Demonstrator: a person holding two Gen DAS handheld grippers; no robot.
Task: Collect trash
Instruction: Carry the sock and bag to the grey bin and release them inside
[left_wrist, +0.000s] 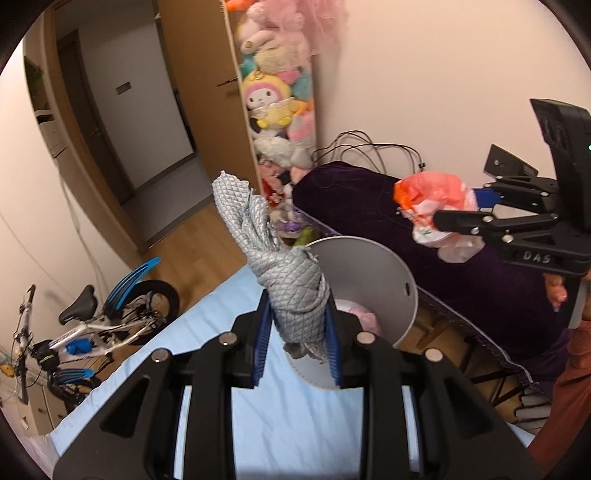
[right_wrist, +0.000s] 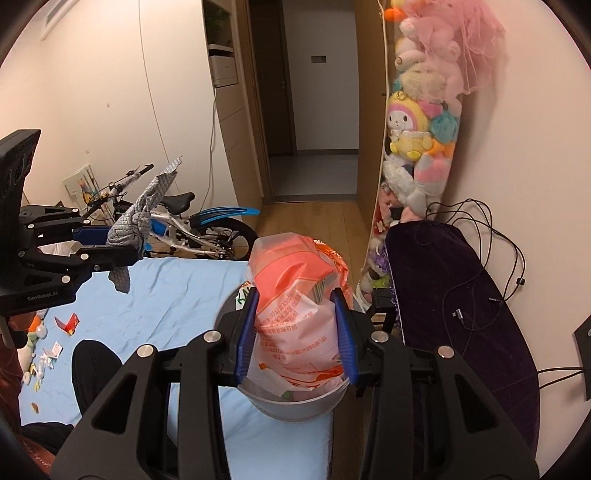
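left wrist view: the left claw (left_wrist: 295, 339) is clamped on a silver wrapper (left_wrist: 284, 273), centre frame, above the grey bin (left_wrist: 373, 266), which already holds some scraps. right wrist view: the right claw (right_wrist: 295, 332) grips an orange bag (right_wrist: 295, 295) over the bin; paper bits (right_wrist: 55, 347) remain on the bed, lower left.

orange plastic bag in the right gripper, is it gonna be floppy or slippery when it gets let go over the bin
Probably floppy: the orange plastic bag bulges and creases between the right gripper's pads, with loose ends hanging below. It looks light for its bulk, being thin film crumpled up. The film may be a little slippery or cling to the pads, so it might not drop cleanly into the grey bin.
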